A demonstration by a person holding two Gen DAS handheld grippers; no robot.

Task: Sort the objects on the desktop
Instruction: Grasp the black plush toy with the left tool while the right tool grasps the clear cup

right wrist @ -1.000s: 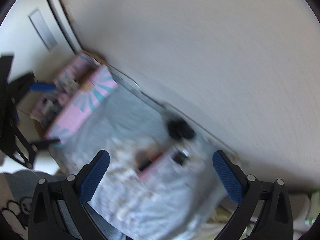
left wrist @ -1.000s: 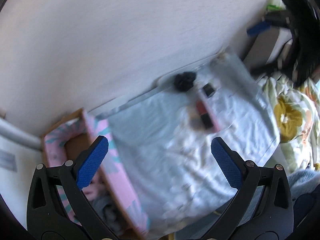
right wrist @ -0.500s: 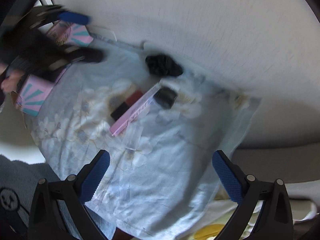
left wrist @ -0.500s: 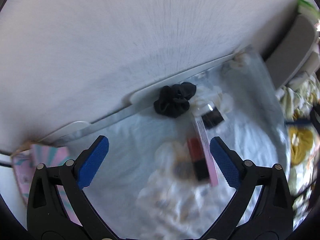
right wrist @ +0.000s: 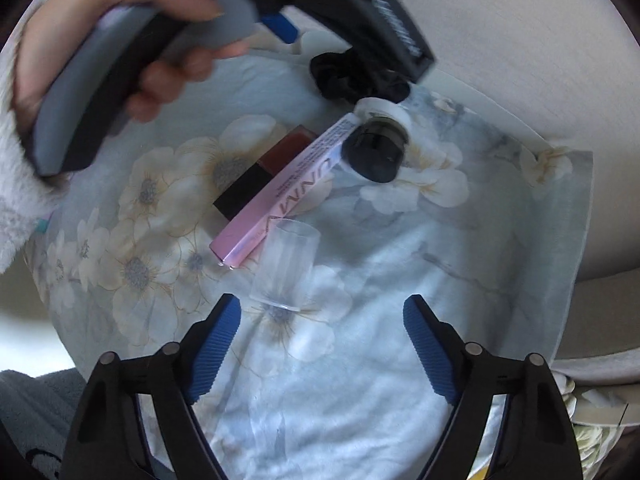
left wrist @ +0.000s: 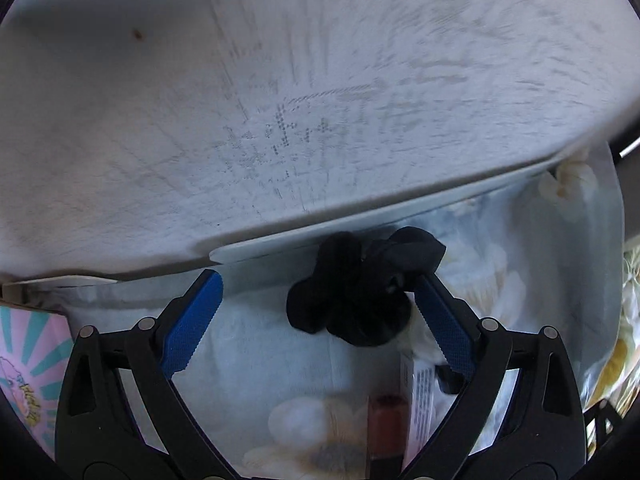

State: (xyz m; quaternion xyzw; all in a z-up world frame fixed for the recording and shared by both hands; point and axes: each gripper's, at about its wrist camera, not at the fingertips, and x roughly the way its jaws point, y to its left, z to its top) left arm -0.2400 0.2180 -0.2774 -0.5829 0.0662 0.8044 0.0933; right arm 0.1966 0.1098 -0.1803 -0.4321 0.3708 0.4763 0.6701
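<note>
Black and crumpled, the scrunchie (left wrist: 352,300) lies at the far edge of the floral cloth (left wrist: 280,344), close against the white wall (left wrist: 280,100). The left tool (left wrist: 316,316) stands over it with its blue pads wide apart and closing slowly; the scrunchie sits between them, bunched against the right-hand pad (left wrist: 442,330), while the left-hand pad (left wrist: 192,322) is well clear of it, so nothing is gripped. At the left edge of this view a pink box with teal rays (left wrist: 28,364) shows beside the cloth.

From the right wrist view, the right tool (right wrist: 320,344) hangs over the pale blue cloth (right wrist: 460,280) with its jaws partly spread and closing, and only cloth lies between them. Just beyond its fingertips a clear plastic cap (right wrist: 286,266) lies on its side. A long pink box (right wrist: 280,192) lies slantwise past the cap, its near end touching the cap. A dark red and black lipstick (right wrist: 264,172) lies alongside the pink box on its left. At the box's far end sits a small black jar (right wrist: 374,156), tipped against a white lid (right wrist: 380,108). The scrunchie (right wrist: 348,76) lies farther off, partly hidden by the left tool's body. A person's hand (right wrist: 100,40) grips that tool's grey handle, with a fluffy white sleeve (right wrist: 20,200) at the wrist
</note>
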